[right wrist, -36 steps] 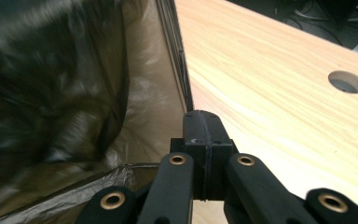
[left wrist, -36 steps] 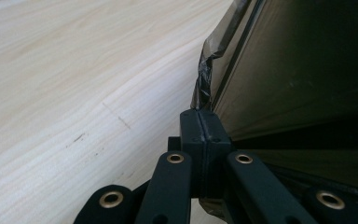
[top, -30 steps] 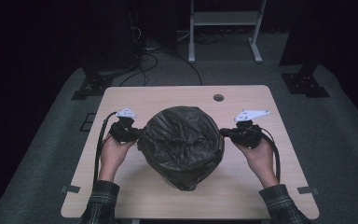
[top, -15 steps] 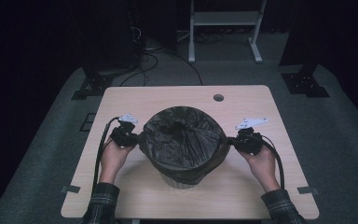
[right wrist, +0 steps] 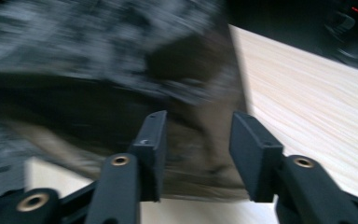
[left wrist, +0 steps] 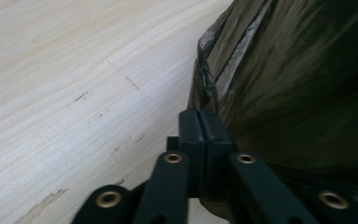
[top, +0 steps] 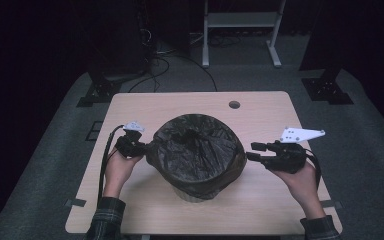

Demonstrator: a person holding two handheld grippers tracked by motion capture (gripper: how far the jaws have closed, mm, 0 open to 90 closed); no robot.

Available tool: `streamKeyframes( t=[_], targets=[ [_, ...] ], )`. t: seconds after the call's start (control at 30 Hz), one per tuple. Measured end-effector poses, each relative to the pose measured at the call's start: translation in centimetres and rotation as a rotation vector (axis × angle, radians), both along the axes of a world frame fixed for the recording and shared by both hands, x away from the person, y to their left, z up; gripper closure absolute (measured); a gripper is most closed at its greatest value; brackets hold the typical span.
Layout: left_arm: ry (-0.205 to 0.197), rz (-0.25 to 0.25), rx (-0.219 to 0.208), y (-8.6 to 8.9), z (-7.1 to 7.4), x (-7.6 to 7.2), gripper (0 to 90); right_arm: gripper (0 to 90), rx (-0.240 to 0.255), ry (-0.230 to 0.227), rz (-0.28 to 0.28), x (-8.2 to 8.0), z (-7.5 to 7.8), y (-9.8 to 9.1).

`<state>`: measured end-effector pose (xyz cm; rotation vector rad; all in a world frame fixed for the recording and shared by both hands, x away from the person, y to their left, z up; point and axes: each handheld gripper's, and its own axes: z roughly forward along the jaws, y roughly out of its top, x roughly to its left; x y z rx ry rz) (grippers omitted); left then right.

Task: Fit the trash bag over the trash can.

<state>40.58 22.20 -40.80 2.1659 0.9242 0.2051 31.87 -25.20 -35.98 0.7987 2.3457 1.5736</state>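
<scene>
Black bin bag [top: 197, 150] on bin, no legible txt, left gripper [top: 145, 147] pinching bag rim

Black bin bag [top: 197, 150] draped over upright white bin [top: 192, 194], mouth open, mid-table, rim folded outward.

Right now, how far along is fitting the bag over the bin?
Done: the black bag lines the bin, its edge folded over the rim all round. In hand: the left gripper is shut on the bag's edge; the right gripper has just been opening, nothing between its fingers, and sits apart from the bag. Left: releasing the left side.
</scene>
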Motion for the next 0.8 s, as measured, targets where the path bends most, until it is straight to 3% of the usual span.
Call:
streamKeyframes(
  t=[0.07,0.27,0.5,0.67,0.8],
  targets=[
    [-0.033,0.008,-0.021,0.4,0.4,-0.3,73.0,53.0,0.009,-0.013,0.048,-0.7,0.4,0.3],
    [-0.093,-0.013,-0.082,1.5,2.4,-1.3,53.8,51.8,-0.005,-0.005,0.094,-0.5,0.4,1.3],
    [-0.15,-0.103,-0.122,2.7,5.5,-3.1,42.2,49.1,-0.023,0.001,0.121,-0.3,0.2,1.8],
    [-0.152,-0.208,-0.088,1.9,5.9,-3.9,35.5,48.4,-0.044,0.016,0.138,0.0,-0.1,2.2],
    [-0.132,-0.24,-0.08,1.3,5.4,-3.5,36.2,65.7,-0.05,0.01,0.149,0.1,0.0,2.5]
  ],
)
